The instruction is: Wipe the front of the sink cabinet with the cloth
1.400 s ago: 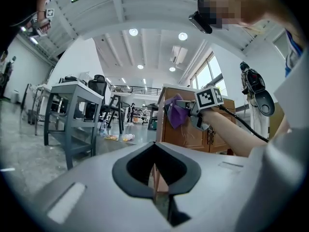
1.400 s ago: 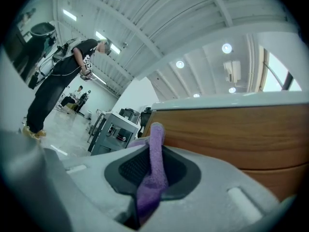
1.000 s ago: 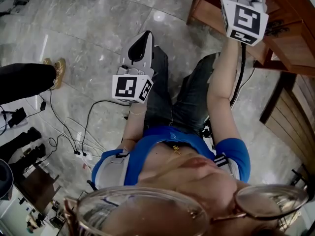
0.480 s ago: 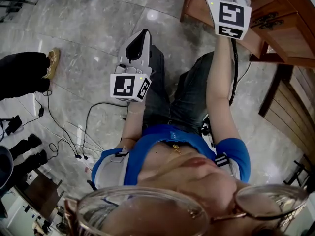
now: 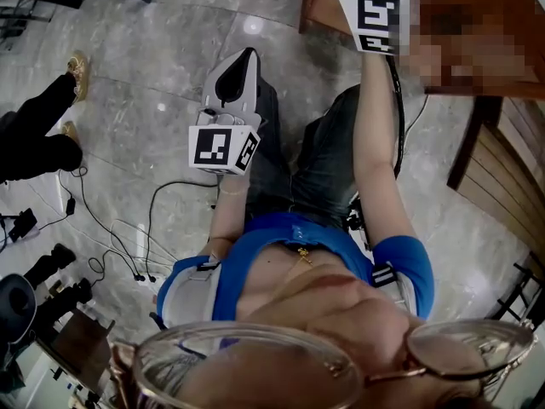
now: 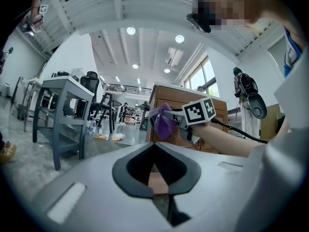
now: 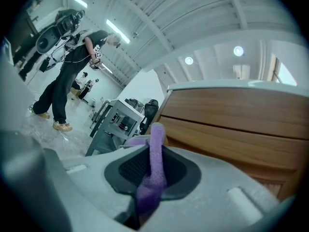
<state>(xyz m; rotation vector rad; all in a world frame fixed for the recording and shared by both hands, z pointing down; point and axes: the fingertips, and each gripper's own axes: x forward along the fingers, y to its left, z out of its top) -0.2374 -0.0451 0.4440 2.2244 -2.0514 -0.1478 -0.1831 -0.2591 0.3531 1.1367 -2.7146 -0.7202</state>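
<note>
A purple cloth (image 7: 153, 164) is pinched between the jaws of my right gripper (image 7: 153, 144), which is shut on it. The cloth's free end stands up just before the brown wooden front of the sink cabinet (image 7: 236, 129); whether it touches the wood I cannot tell. In the head view only that gripper's marker cube (image 5: 375, 17) shows, at the top against the cabinet (image 5: 319, 7). My left gripper (image 5: 236, 66) hangs over the person's knee, shut and holding nothing. From the left gripper view I see the cloth (image 6: 164, 122) and the cabinet (image 6: 190, 94) ahead.
Grey marble floor (image 5: 153, 83) lies below, with cables (image 5: 145, 228) at the left. A standing person (image 7: 65, 81) and a grey metal table (image 7: 116, 122) are off to the left. Another grey table (image 6: 65, 110) and chairs stand in the room behind.
The right gripper with the cloth has slid left along the cabinet front. The left gripper has stayed almost still. The bystander's legs at the left have shifted.
</note>
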